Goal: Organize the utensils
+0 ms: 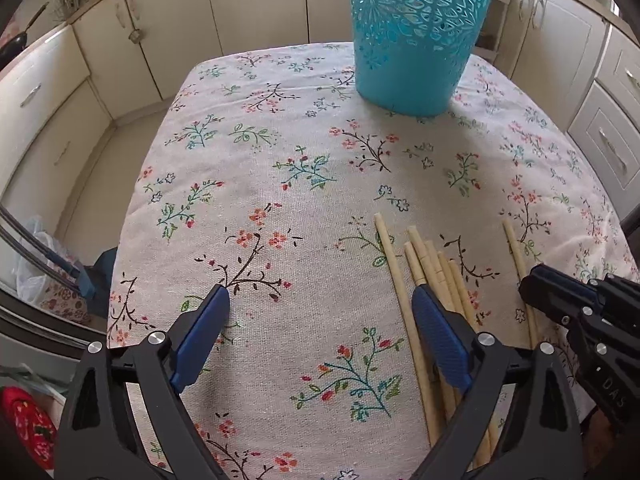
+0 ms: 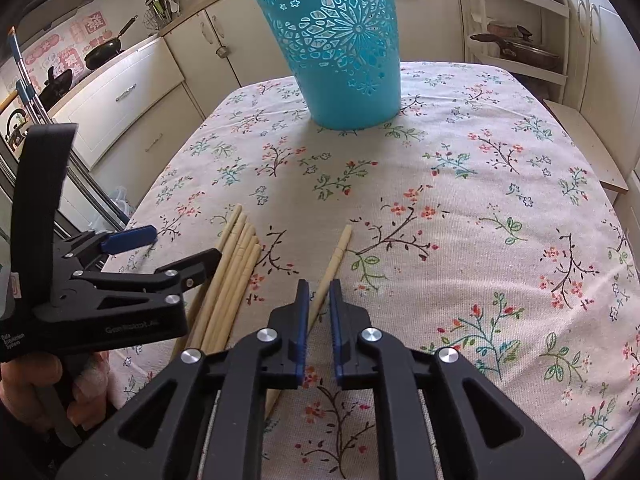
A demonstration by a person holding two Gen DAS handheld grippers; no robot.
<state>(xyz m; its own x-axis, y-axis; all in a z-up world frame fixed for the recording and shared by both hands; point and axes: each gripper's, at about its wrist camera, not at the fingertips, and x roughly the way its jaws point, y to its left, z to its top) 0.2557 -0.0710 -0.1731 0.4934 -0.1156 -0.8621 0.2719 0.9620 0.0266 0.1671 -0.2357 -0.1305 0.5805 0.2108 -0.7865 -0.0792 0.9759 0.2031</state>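
On the bench under a floral cloth (image 2: 480,128), the left gripper (image 1: 320,304) hovers with its jaws spread wide and empty, just left of a bundle of pale wooden chopsticks (image 2: 236,264). Right of the bundle lies a single pale wooden chopstick (image 2: 334,258); the right gripper (image 2: 319,288) has its jaws nearly closed around it, a sliver of gap showing. A perforated turquoise plastic bucket (image 2: 340,52) stands upright at the far end.
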